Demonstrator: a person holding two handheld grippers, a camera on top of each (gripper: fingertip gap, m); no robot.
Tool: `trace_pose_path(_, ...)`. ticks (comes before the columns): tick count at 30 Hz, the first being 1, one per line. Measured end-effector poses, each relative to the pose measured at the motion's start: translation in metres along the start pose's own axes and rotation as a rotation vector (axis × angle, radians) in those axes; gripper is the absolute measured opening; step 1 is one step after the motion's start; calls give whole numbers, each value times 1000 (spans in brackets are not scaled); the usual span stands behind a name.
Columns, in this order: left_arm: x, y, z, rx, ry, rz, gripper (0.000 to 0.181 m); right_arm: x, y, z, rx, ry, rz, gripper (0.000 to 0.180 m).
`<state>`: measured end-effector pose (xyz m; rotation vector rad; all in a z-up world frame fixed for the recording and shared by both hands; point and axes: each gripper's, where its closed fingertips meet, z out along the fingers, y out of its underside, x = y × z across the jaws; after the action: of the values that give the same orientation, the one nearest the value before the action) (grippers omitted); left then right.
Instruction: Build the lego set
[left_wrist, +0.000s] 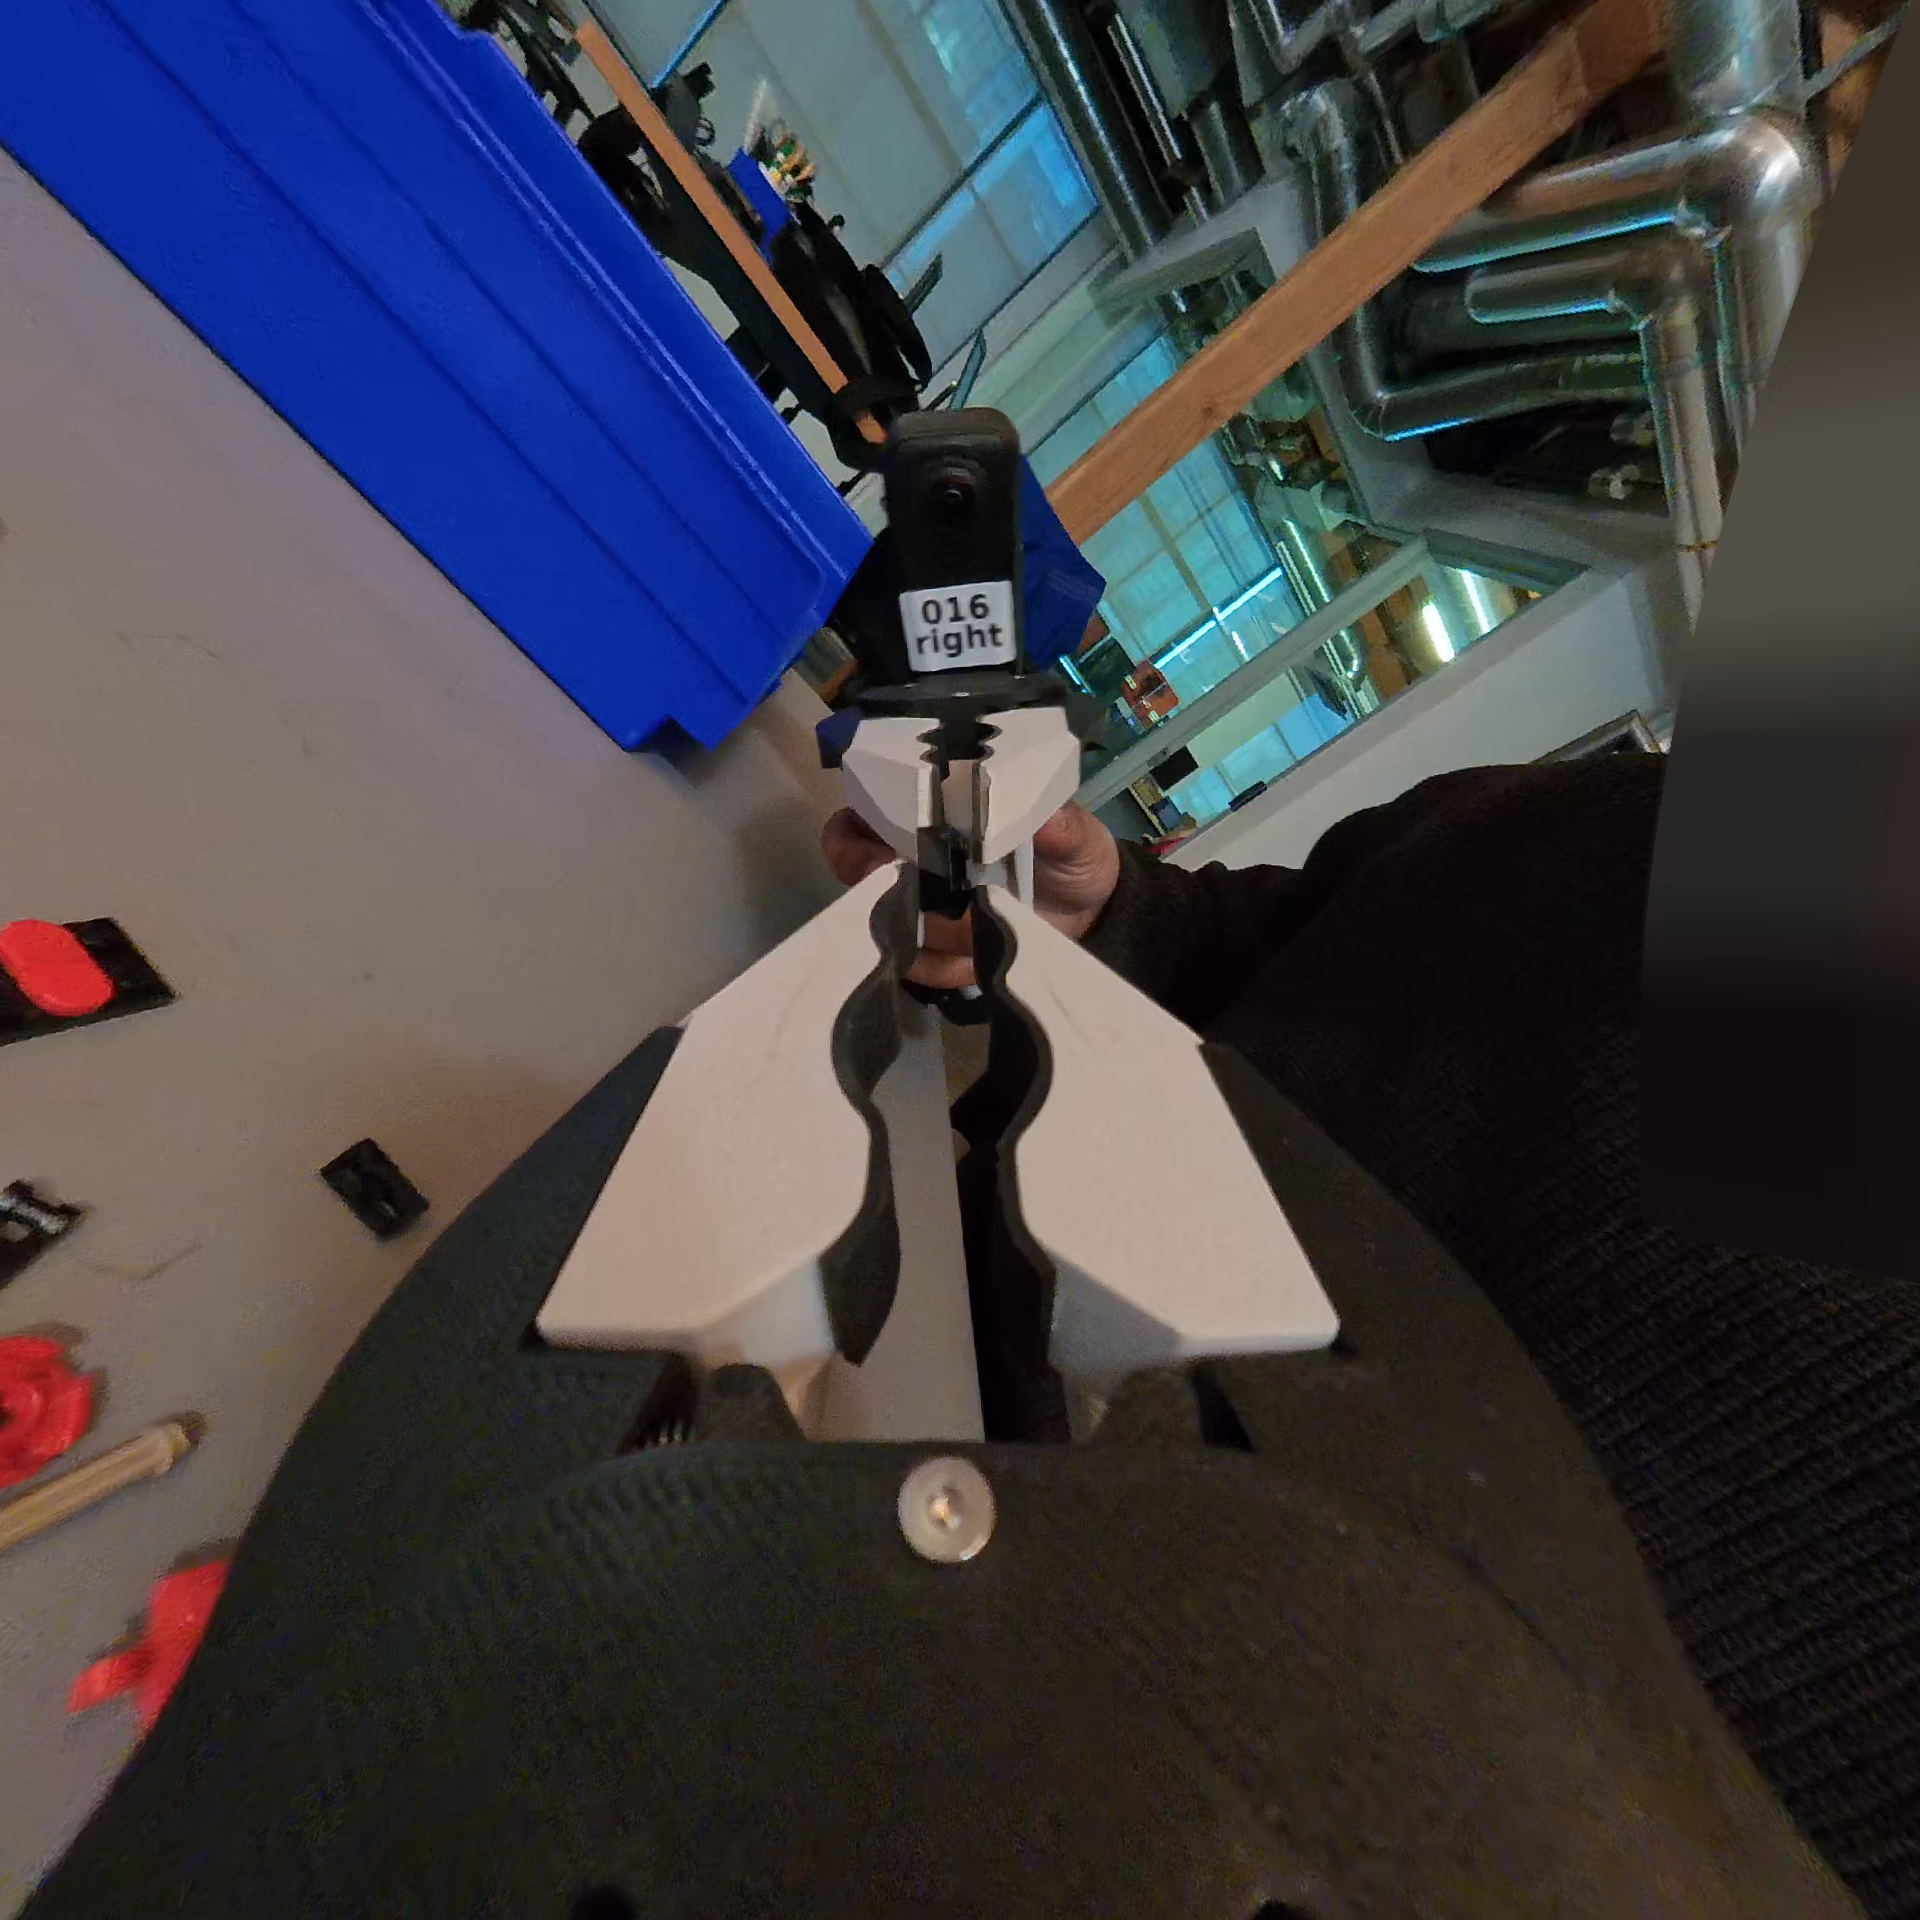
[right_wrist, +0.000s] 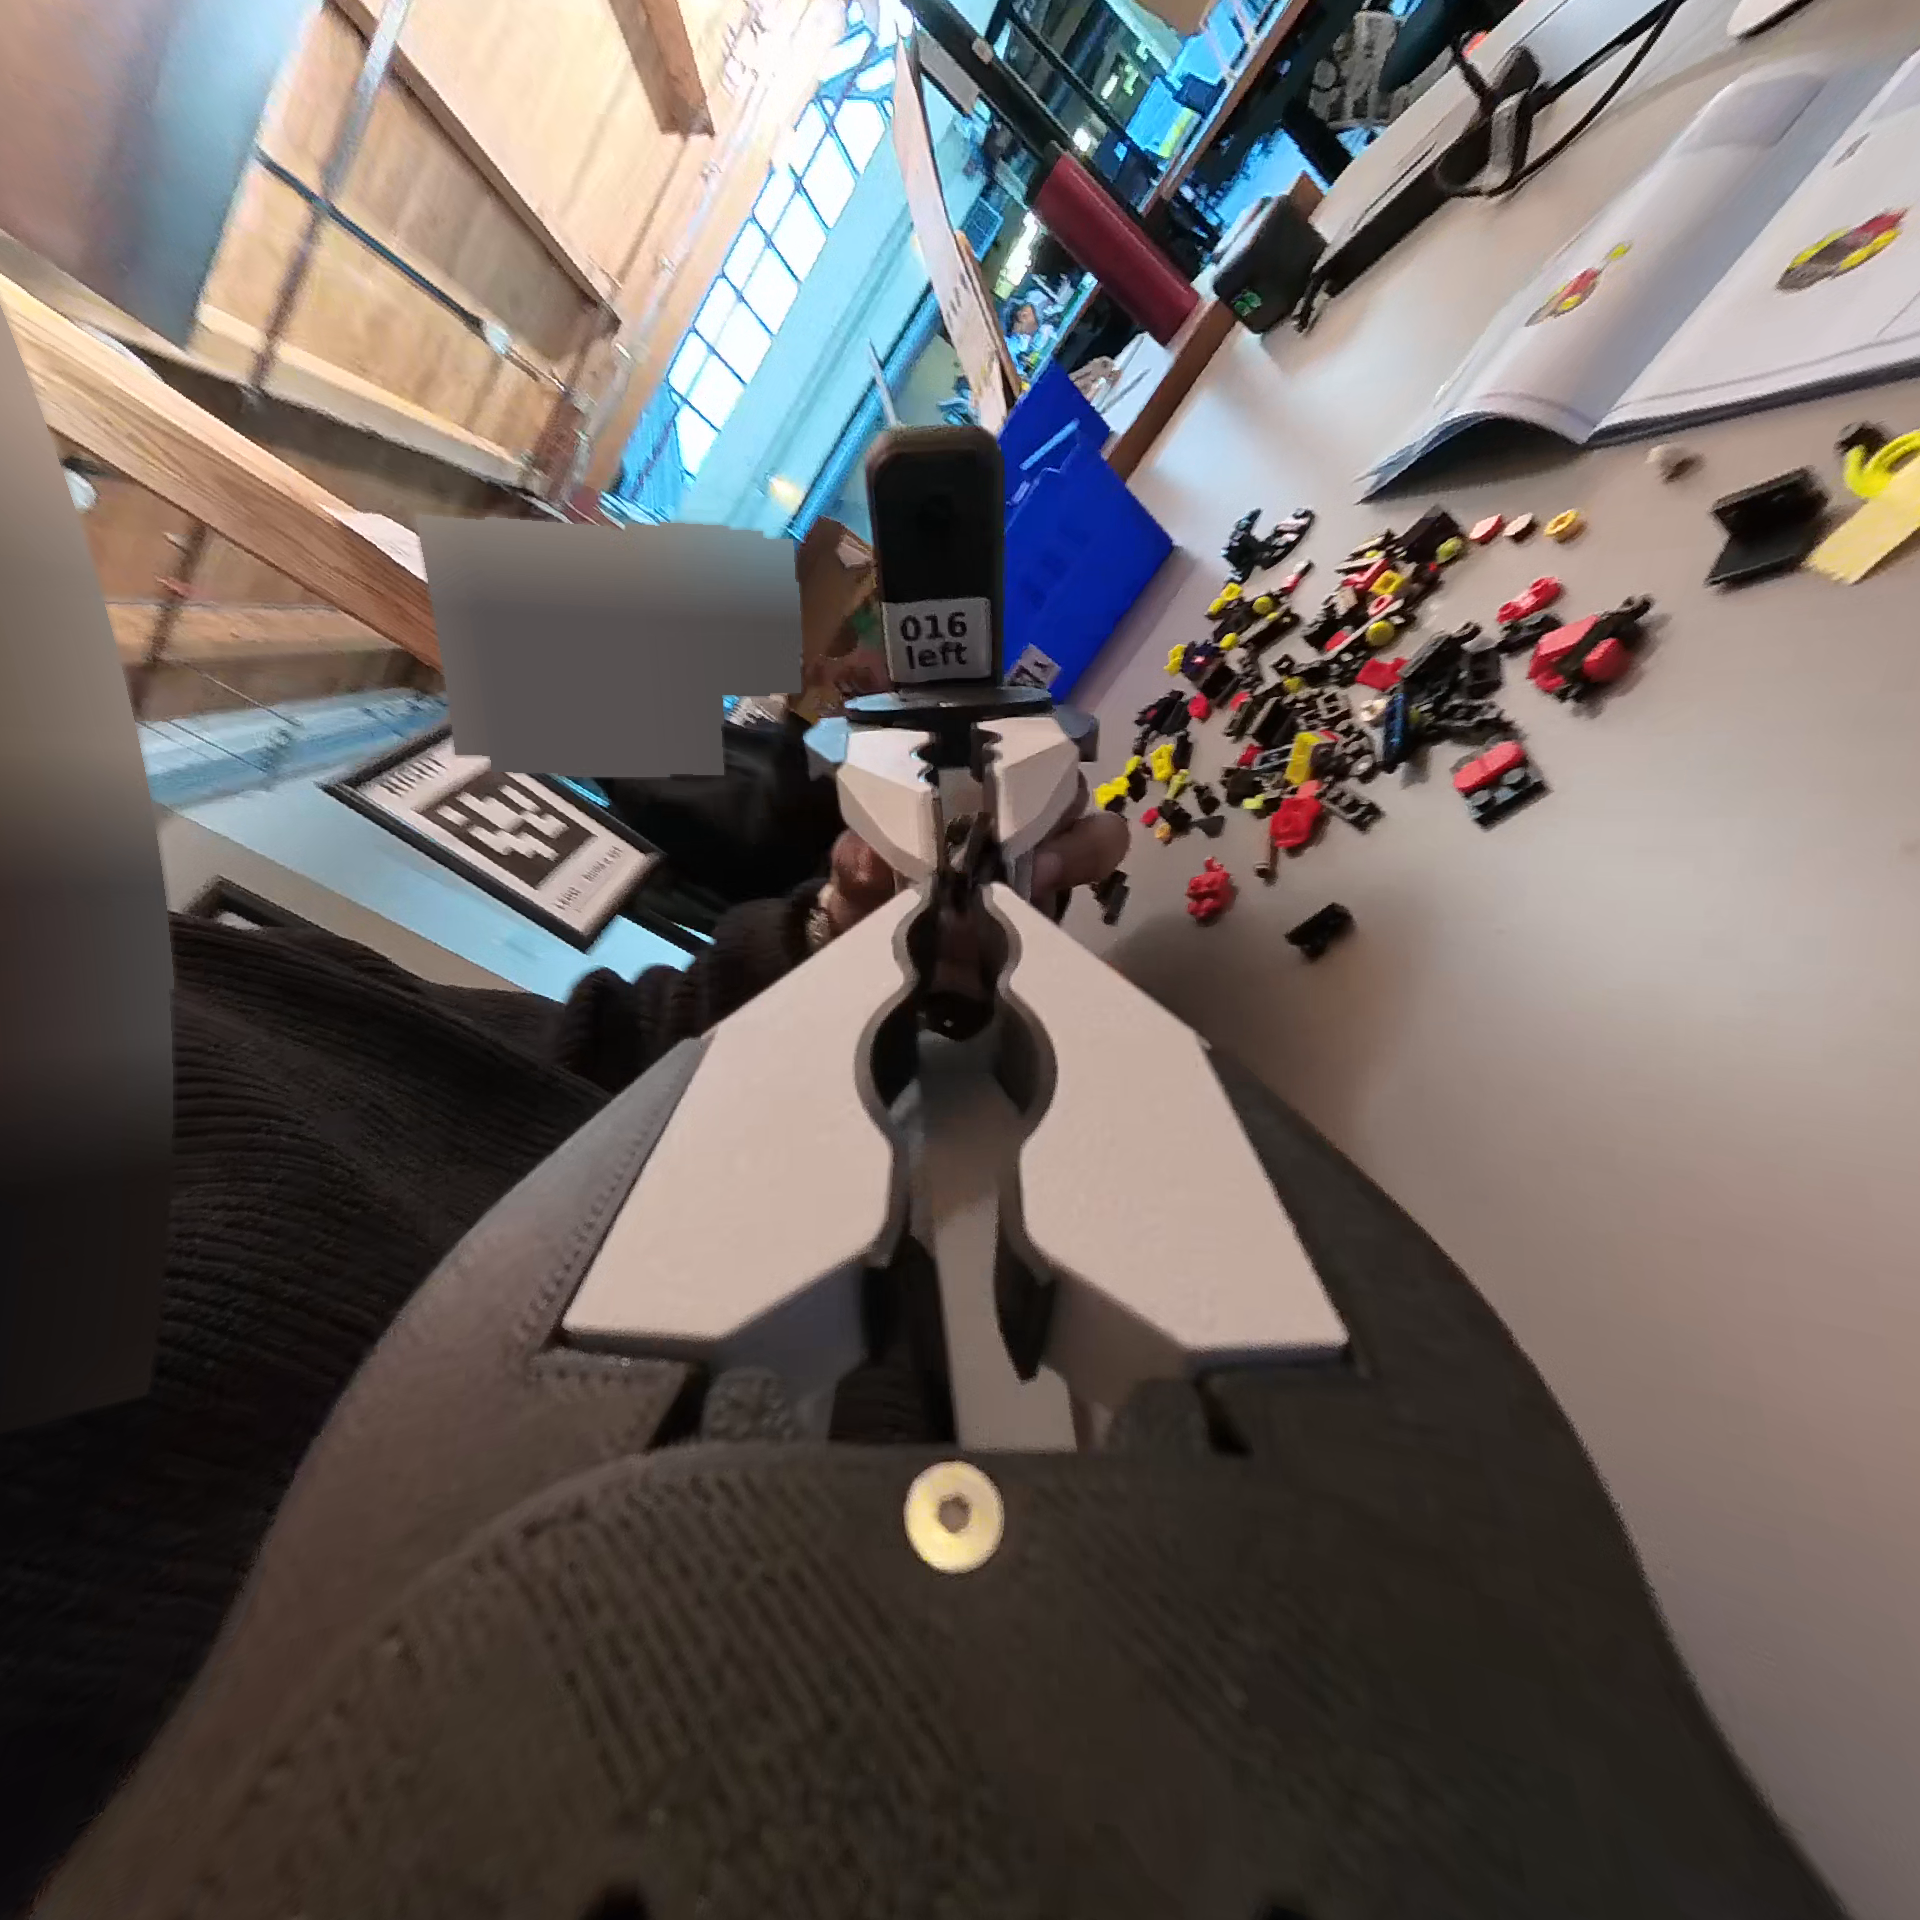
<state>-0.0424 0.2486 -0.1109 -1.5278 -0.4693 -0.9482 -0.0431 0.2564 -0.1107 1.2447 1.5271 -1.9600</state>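
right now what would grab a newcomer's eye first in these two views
The two grippers meet tip to tip in mid-air: the left gripper and right gripper face each other, a small dark piece pinched between their tips. Next, the heap of red, yellow and black bricks on the grey table, with an open instruction booklet behind it. A big blue bin stands beside the left gripper.

My two grippers meet tip to tip above the pale grey tabletop (right_wrist: 1558, 1091), leaving no gap between them. The scattered pile of small black, red and yellow bricks (right_wrist: 1340, 717) crowds one side; the blue plastic bin (left_wrist: 416, 343) walls another, seemingly close.
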Motion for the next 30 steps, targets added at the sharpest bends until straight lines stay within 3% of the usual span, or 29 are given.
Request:
trace_pose_path(6,-17,2,-5,-23,-106,12,6,3,6,2,-46,51,-88,9)
trace_pose_path(18,-82,16,-35,-151,-515,35,7,3,10,3,-73,53,-109,12)
trace_pose_path(23,-90,27,-36,-226,-571,55,8,4,10,3,-75,52,-100,11)
trace_pose_path(30,-95,24,-32,-199,-575,33,8,5,12,4,-87,50,-98,11)
